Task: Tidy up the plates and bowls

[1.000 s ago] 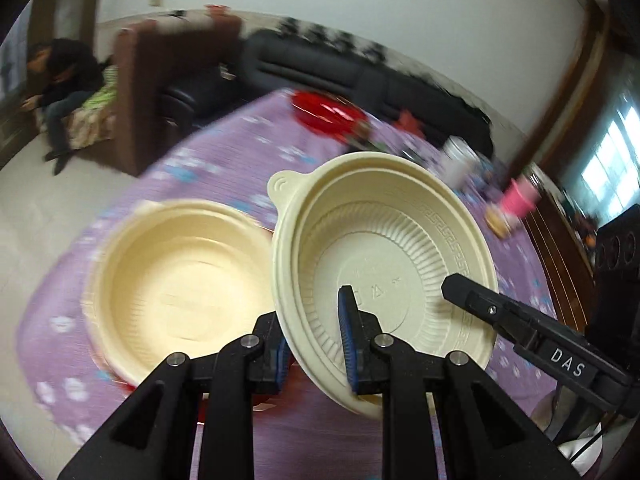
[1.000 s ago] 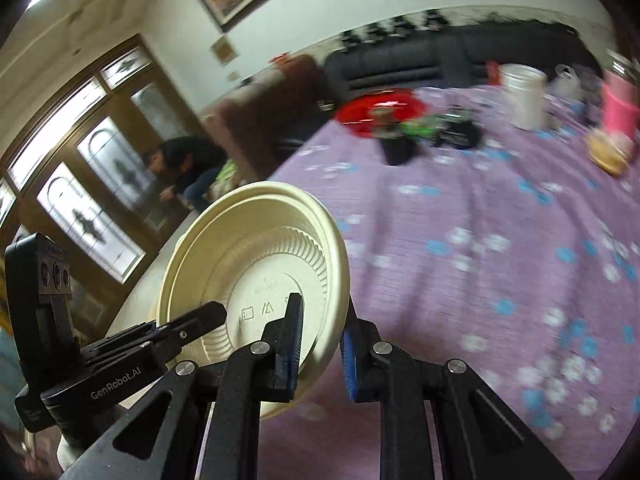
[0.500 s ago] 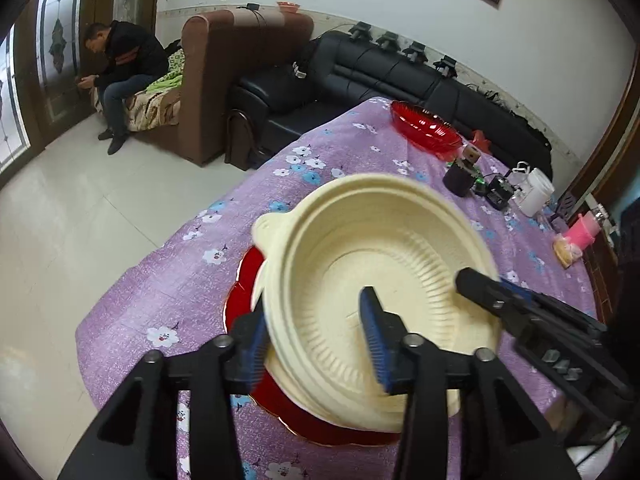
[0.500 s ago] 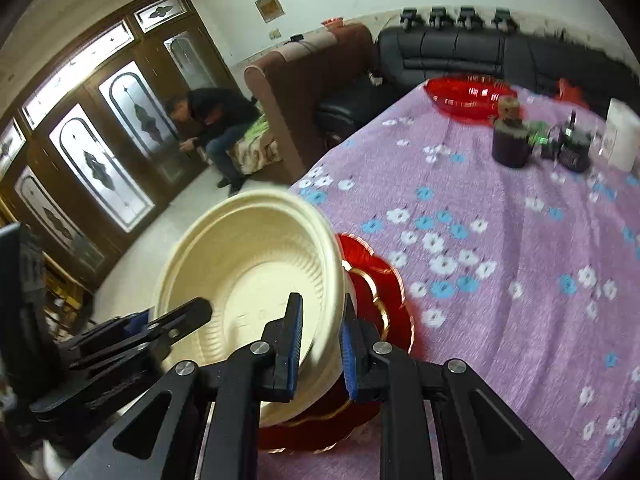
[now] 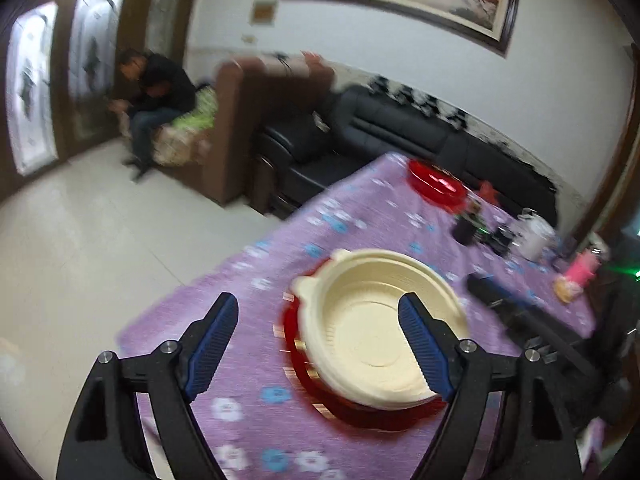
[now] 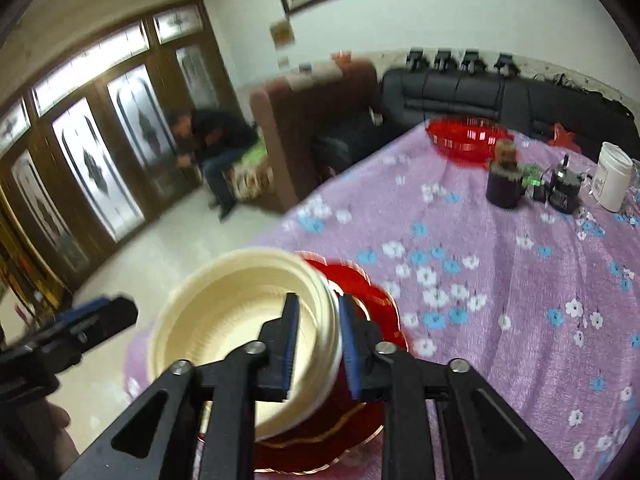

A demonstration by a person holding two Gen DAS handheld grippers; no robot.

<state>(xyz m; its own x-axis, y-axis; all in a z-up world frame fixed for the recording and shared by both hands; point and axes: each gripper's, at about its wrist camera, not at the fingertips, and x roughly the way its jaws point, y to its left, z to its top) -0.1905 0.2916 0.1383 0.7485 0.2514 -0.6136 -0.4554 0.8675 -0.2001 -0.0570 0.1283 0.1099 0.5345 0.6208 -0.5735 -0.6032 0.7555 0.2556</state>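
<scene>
Now the cream bowls (image 5: 376, 332) sit nested on the red plate (image 5: 316, 396) near the table's (image 5: 360, 208) near corner, stacked to save space. Both jaws are opening: the left gripper (image 5: 320, 344) stands wide and clear, while the right gripper's (image 6: 318, 350) jaws straddle the bowl rim, loosening to release it.

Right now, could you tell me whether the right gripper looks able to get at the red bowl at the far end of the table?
Probably yes: the purple cloth lies bare between the right gripper, whose fingers are opening around the cream bowls, and the red bowl.
</scene>
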